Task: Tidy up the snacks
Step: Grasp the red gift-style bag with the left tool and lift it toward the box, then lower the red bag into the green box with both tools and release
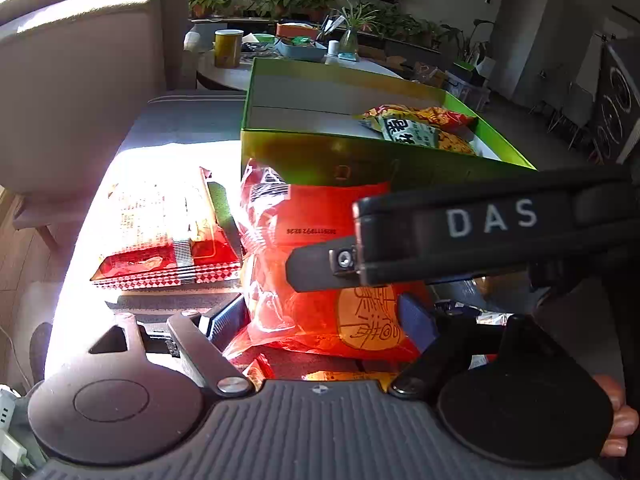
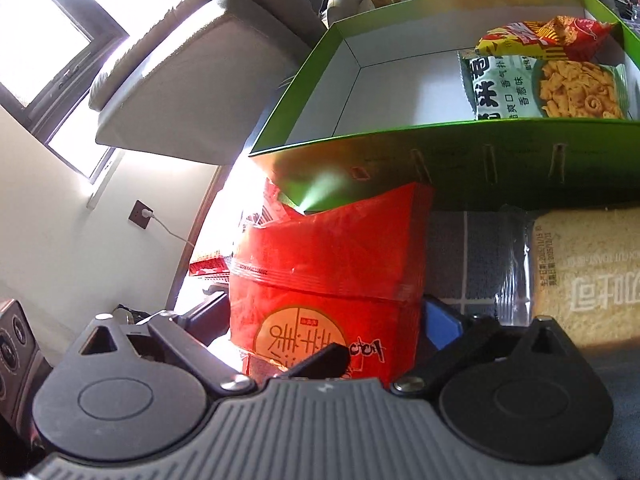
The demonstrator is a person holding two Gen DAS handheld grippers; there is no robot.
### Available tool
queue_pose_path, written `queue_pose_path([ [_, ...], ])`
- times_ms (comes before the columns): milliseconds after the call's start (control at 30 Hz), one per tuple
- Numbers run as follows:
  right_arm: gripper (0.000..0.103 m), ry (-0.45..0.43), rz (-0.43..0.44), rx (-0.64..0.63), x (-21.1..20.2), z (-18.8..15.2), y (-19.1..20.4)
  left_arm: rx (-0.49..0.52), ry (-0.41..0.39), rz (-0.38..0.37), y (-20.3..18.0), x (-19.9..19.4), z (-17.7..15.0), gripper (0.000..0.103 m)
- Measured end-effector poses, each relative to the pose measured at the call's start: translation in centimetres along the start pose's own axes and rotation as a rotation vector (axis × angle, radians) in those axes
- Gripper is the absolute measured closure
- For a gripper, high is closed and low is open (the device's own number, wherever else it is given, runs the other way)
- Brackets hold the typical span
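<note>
A red-orange snack bag is clamped between my left gripper's fingers, held upright in front of the green box. The same bag sits between my right gripper's fingers too. The right gripper's black body, marked DAS, crosses the left wrist view over the bag. The green box holds a green-white snack bag and a red-yellow one at its right end; its left part is bare.
A flat red snack pack lies in sunlight left of the held bag. A pale bread or cracker pack lies on the grey checked cloth at right. A beige sofa cushion stands left. A cluttered table stands behind.
</note>
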State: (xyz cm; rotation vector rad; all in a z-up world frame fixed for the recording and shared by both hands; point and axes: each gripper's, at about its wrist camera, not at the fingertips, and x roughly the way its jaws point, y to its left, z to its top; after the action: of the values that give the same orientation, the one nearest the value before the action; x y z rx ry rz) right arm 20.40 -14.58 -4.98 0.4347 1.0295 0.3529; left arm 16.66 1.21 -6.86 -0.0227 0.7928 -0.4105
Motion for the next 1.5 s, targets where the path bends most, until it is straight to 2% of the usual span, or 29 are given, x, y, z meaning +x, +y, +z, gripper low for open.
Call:
queue_pose_path([
  [133, 0.024, -0.008, 0.015, -0.027, -1.3, -0.3, 0.6, -0.016, -0.041, -0.013, -0.7, -1.1, -0.2, 0.026],
  [267, 0.025, -0.066, 0.01, -0.091, -3.2, -0.7, 1.7, 0.009, -0.11, 0.005, -1.9, -2.9, 0.5, 0.028],
  [467, 0.025, -0.165, 0.052, -0.119, -7.0, 0.6, 2.5, 0.06, -0.214, 0.015, -3.4, -5.8, 3.0, 0.028],
  [667, 0.025, -0.226, 0.074, -0.106, -8.4, 3.0, 2.6, 0.092, -0.258, 0.017, -4.2, -6.0, 5.9, 0.028],
  [1067, 0.025, -0.294, 0.06, -0.103, -7.9, 7.6, 1.9, 0.133, -0.27, 0.031, -4.7, -3.7, 10.2, 0.031],
  [1300, 0.025, -0.297, 0.058, -0.082, -6.1, 9.3, 0.0, 0.157, -0.234, 0.034, -4.1, -0.5, 12.4, 0.032],
  [1500, 0.025, -0.265, 0.064, -0.139, -3.2, 12.1, -1.4, 0.163, -0.19, 0.069, -2.6, 3.6, 15.1, 0.032],
])
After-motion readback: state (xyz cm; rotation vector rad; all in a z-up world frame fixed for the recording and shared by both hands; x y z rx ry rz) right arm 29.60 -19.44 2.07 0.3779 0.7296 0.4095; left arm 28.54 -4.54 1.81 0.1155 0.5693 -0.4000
